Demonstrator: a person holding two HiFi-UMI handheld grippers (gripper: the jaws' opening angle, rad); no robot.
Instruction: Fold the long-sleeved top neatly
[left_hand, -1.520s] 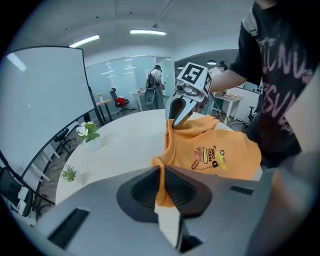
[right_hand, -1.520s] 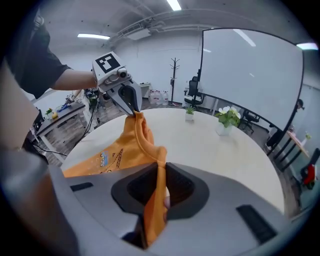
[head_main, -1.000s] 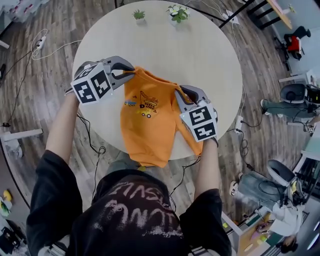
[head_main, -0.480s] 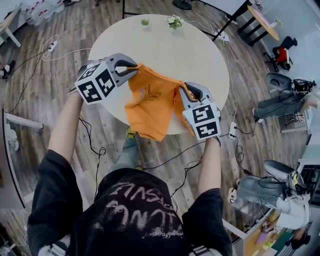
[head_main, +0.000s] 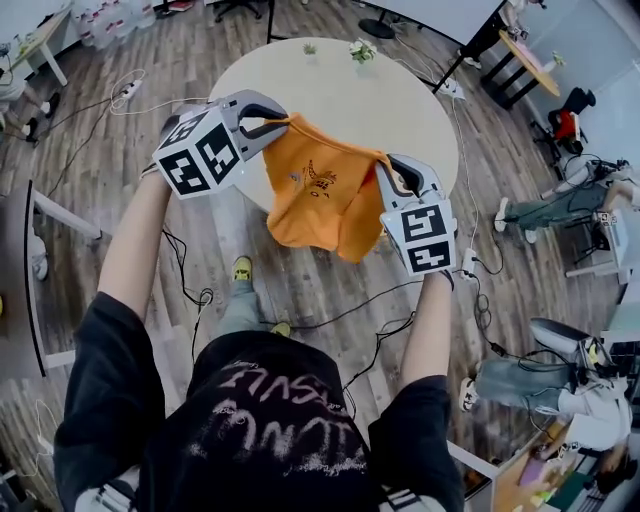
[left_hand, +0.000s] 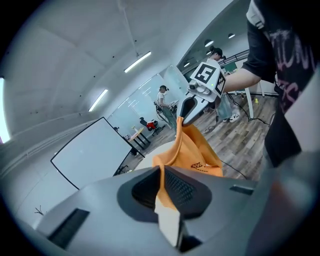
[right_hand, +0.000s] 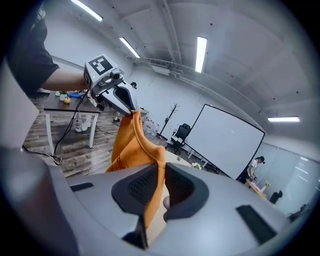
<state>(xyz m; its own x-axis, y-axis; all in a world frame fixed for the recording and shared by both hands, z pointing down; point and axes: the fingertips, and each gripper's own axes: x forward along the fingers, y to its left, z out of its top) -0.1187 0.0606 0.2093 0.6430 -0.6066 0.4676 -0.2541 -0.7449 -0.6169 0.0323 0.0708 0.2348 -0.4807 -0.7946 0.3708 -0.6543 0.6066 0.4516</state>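
The orange long-sleeved top (head_main: 325, 195) hangs in the air between my two grippers, above the near edge of the round table (head_main: 390, 105). A small dark print shows on its chest. My left gripper (head_main: 283, 124) is shut on the top's left shoulder edge; the orange cloth (left_hand: 192, 150) runs from its jaws up to the other gripper. My right gripper (head_main: 386, 162) is shut on the opposite shoulder edge, with the cloth (right_hand: 135, 145) pinched between its pads. The lower hem dangles free over the floor.
Two small potted plants (head_main: 362, 50) stand at the table's far edge. Cables (head_main: 330, 318) trail over the wooden floor under the top. A dark-legged table (head_main: 480, 40) stands at the back right. People sit at desks (head_main: 560, 205) on the right.
Both grippers have lifted the top off the table and raised it; it lay flat on the tabletop and now hangs free in front of the table's near edge.
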